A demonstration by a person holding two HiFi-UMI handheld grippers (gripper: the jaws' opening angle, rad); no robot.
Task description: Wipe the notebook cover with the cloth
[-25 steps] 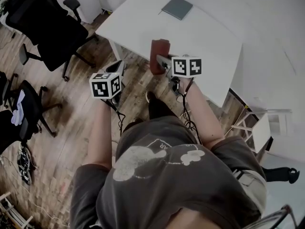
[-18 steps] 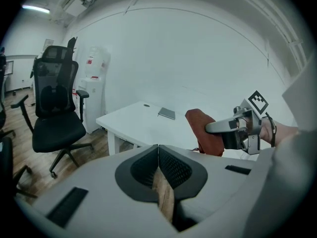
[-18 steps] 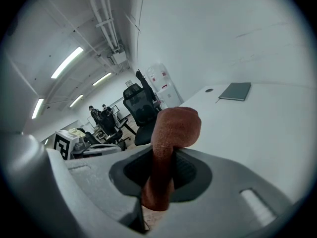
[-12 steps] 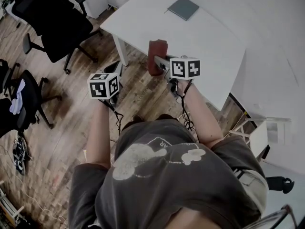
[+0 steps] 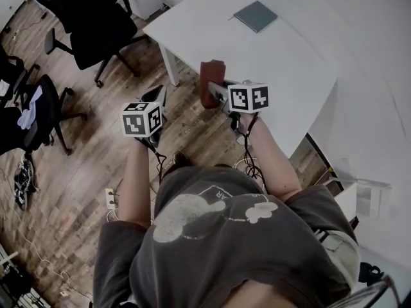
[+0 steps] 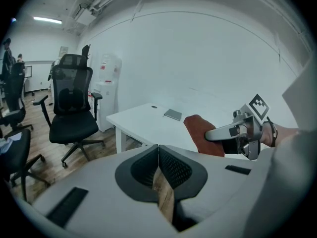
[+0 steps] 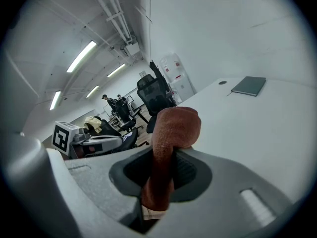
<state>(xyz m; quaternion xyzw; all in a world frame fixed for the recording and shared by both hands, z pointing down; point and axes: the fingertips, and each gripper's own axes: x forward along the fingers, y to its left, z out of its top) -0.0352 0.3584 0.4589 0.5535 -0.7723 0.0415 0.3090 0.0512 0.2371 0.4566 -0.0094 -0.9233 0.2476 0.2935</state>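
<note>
A grey notebook (image 5: 255,16) lies shut on the far part of the white table (image 5: 282,63); it also shows in the left gripper view (image 6: 173,114) and the right gripper view (image 7: 249,86). My right gripper (image 5: 215,88) is shut on a reddish-brown cloth (image 5: 210,85), which stands up between the jaws (image 7: 168,148) in the air at the table's near-left edge, well short of the notebook. My left gripper (image 5: 156,96) hovers over the wooden floor left of the table, its jaws closed together with nothing in them (image 6: 158,150). From there the cloth (image 6: 203,134) is seen to the right.
A black office chair (image 5: 90,18) stands left of the table, with another chair (image 5: 32,117) at the far left. Cables and a floor socket (image 5: 110,197) lie on the wooden floor. A white wall runs behind and to the right of the table.
The table and notebook have shifted slightly right in the head view as the person moves. Both grippers keep their pose, with the cloth still held in the right one.
</note>
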